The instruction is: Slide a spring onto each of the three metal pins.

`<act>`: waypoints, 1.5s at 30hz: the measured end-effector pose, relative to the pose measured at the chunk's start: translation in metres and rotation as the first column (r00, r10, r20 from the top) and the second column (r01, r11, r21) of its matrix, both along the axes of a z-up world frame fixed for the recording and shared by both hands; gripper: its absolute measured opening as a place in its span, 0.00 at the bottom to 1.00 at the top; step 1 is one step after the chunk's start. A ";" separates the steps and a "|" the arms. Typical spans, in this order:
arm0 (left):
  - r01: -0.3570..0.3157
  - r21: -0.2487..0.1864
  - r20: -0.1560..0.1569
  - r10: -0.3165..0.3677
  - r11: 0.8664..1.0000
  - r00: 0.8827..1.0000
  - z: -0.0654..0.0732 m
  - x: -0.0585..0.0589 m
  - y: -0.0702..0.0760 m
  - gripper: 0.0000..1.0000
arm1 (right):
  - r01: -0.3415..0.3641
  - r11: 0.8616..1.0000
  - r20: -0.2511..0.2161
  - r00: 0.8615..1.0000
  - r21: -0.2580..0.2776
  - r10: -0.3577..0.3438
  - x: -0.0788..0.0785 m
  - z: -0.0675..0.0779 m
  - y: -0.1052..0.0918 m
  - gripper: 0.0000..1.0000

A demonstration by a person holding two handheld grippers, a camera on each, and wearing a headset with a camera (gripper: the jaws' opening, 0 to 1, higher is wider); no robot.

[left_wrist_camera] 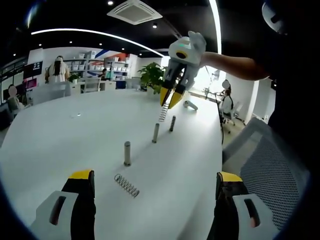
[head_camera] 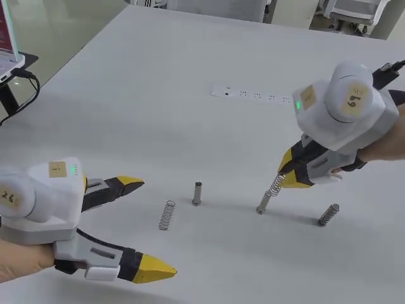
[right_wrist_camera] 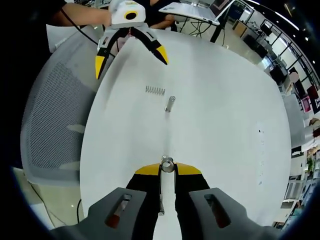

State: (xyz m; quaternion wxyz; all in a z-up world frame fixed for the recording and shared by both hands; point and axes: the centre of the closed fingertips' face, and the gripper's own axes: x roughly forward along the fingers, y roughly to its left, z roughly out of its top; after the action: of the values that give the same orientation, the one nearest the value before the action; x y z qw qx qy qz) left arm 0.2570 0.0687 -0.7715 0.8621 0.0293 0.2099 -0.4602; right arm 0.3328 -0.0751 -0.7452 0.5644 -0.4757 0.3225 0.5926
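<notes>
Loose spring [head_camera: 166,215] lies flat on the white workbench [head_camera: 190,126], just right of the left gripper [head_camera: 144,227], whose yellow-tipped jaws are spread wide with nothing between them and whose rear is cut off by the frame's lower left corner. Near the spring, a bare pin [head_camera: 197,193] stands upright. Next along, the middle pin [head_camera: 262,204] meets the held spring [head_camera: 276,183] at its top; whether the coil has passed over the pin's tip is hard to make out from the head view. The right gripper [head_camera: 292,178] pinches that spring between jaws drawn narrow, their tips half hidden beneath its own white body. In the right gripper view, the spring's round end sits squarely between the two yellow tips. Farthest right, the third pin [head_camera: 328,215] stands sheathed in a coil, with little more than its cap showing. A power strip [head_camera: 253,95] lies well behind the row, its sockets too small to count.
</notes>
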 end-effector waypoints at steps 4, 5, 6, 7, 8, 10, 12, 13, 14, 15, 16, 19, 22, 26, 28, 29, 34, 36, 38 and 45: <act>-0.002 0.001 -0.003 0.002 1.000 1.000 -0.001 0.000 0.000 0.98 | 0.009 1.000 -0.005 1.000 0.006 -0.009 0.001 -0.003 0.001 0.07; -0.003 -0.001 -0.005 0.003 1.000 1.000 -0.001 0.000 0.000 0.98 | 0.008 1.000 -0.004 1.000 0.007 -0.008 0.001 -0.003 0.001 0.07; -0.005 0.001 -0.003 0.005 1.000 1.000 0.000 0.000 0.000 0.98 | 0.009 1.000 -0.003 1.000 0.006 -0.009 0.002 -0.004 0.001 0.07; -0.004 0.001 -0.002 0.004 1.000 1.000 0.000 0.000 0.000 0.98 | 0.010 1.000 -0.004 1.000 0.004 -0.010 0.002 -0.005 0.001 0.07; -0.006 0.001 -0.002 0.006 1.000 1.000 0.000 0.000 0.000 0.98 | 0.009 1.000 0.003 1.000 0.007 -0.009 0.003 -0.005 0.001 0.07; -0.009 0.002 0.001 0.009 1.000 1.000 0.000 0.000 0.001 0.98 | 0.014 1.000 0.000 1.000 0.008 -0.014 0.004 -0.005 0.001 0.07; -0.011 0.001 -0.001 0.011 1.000 1.000 0.000 0.000 0.001 0.98 | 0.011 1.000 0.002 1.000 0.009 -0.011 0.004 -0.006 0.001 0.07; -0.011 0.002 -0.001 0.011 1.000 1.000 -0.001 0.000 0.001 0.98 | 0.013 1.000 -0.001 1.000 0.006 -0.013 0.004 -0.006 0.001 0.07; -0.010 0.002 -0.002 0.010 1.000 1.000 -0.001 0.000 0.001 0.98 | 0.011 1.000 0.000 1.000 0.007 -0.011 0.004 -0.006 0.001 0.07; -0.011 0.002 -0.002 0.011 1.000 1.000 -0.001 0.000 0.000 0.98 | 0.008 1.000 0.004 1.000 0.008 -0.008 0.005 -0.006 0.002 0.07; -0.012 0.002 -0.001 0.012 1.000 1.000 0.000 0.000 0.001 0.98 | 0.009 1.000 0.005 1.000 0.010 -0.009 0.007 -0.007 0.002 0.07; -0.011 0.000 -0.005 0.011 1.000 1.000 0.000 0.000 0.000 0.98 | 0.002 1.000 0.000 1.000 0.006 -0.002 0.007 -0.009 0.002 0.07; -0.013 -0.001 -0.004 0.013 1.000 1.000 0.000 0.000 0.000 0.98 | -0.005 1.000 0.007 1.000 -0.003 0.005 0.008 -0.011 0.002 0.07; -0.016 -0.002 -0.004 0.016 1.000 1.000 0.000 0.001 0.002 0.98 | -0.001 1.000 -0.004 1.000 -0.002 0.001 0.007 -0.013 0.002 0.07; -0.018 -0.002 -0.005 0.018 1.000 1.000 0.000 0.001 0.003 0.98 | 0.002 1.000 -0.010 1.000 -0.006 -0.002 0.007 -0.015 0.001 0.07; -0.020 -0.001 -0.005 0.020 1.000 1.000 -0.001 0.001 0.003 0.98 | 0.001 1.000 -0.007 1.000 -0.007 -0.001 0.008 -0.016 0.001 0.07; -0.021 0.001 -0.009 0.021 1.000 1.000 -0.002 0.001 0.004 0.98 | 0.002 1.000 -0.015 1.000 -0.007 -0.003 0.007 -0.020 0.001 0.07; -0.023 0.000 -0.012 0.023 1.000 1.000 -0.003 0.001 0.005 0.98 | 0.000 1.000 -0.013 1.000 -0.009 0.000 0.008 -0.022 0.002 0.07; -0.023 0.001 -0.011 0.023 1.000 1.000 -0.003 0.001 0.005 0.98 | 0.003 1.000 -0.021 1.000 -0.011 -0.003 0.008 -0.025 0.002 0.07; -0.027 0.002 -0.017 0.027 1.000 0.999 -0.005 0.002 0.007 0.98 | 0.015 1.000 -0.039 0.999 -0.011 -0.016 0.010 -0.037 0.001 0.07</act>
State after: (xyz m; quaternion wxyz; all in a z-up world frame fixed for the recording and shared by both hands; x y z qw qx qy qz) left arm 0.2587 0.0757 -0.7762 0.8663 0.0230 0.2181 -0.4488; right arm 0.3424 -0.0743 -0.7822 0.5599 -0.4646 0.3405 0.5956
